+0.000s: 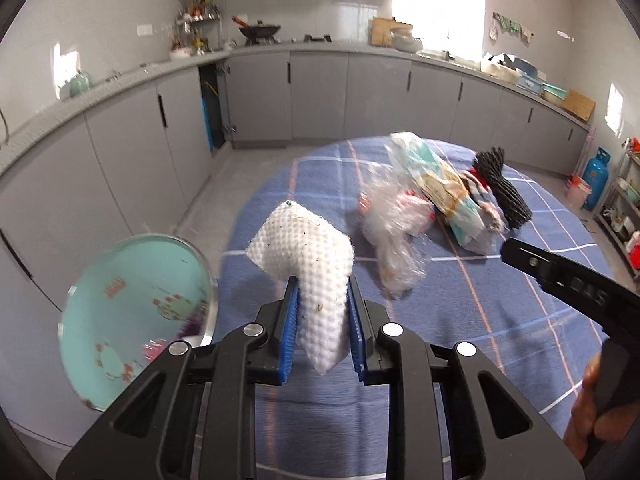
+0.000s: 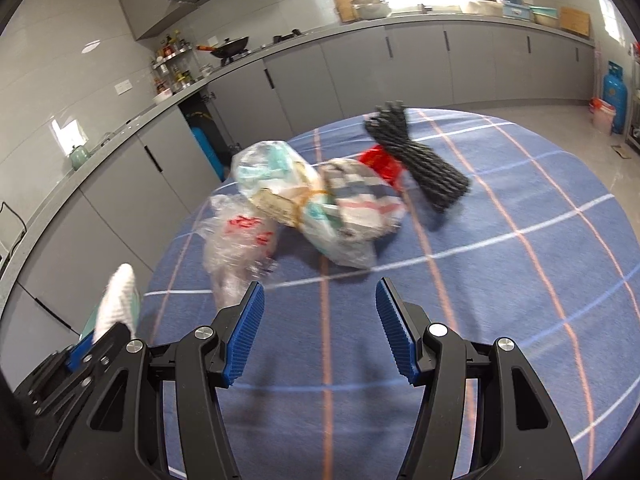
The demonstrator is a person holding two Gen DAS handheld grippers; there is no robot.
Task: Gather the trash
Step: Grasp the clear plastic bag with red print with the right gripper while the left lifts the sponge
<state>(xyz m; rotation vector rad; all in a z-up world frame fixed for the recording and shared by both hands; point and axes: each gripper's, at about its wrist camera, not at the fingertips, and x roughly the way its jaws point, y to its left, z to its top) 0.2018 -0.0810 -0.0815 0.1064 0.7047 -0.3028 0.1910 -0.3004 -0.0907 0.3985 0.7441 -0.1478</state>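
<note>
One foam scrap gripped, more trash waiting on the bench (image 1: 520,320)
Left hand-held gripper (image 1: 322,316) pinches soft, light white foam netting (image 1: 308,252) at its narrow end; right hand-held gripper (image 2: 320,332) gapes empty near the crinkly bags (image 2: 304,200).

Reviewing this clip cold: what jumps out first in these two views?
The left gripper stands out, clamped on a white foam net sleeve speckled with dirt, raised over the near edge of the blue checked tablecloth. Beyond it, mid-table, lies a heap of crumpled plastic bags with a black foam net at its far side. The right gripper hangs open and empty before the heap; a teal basin sits low left.
</note>
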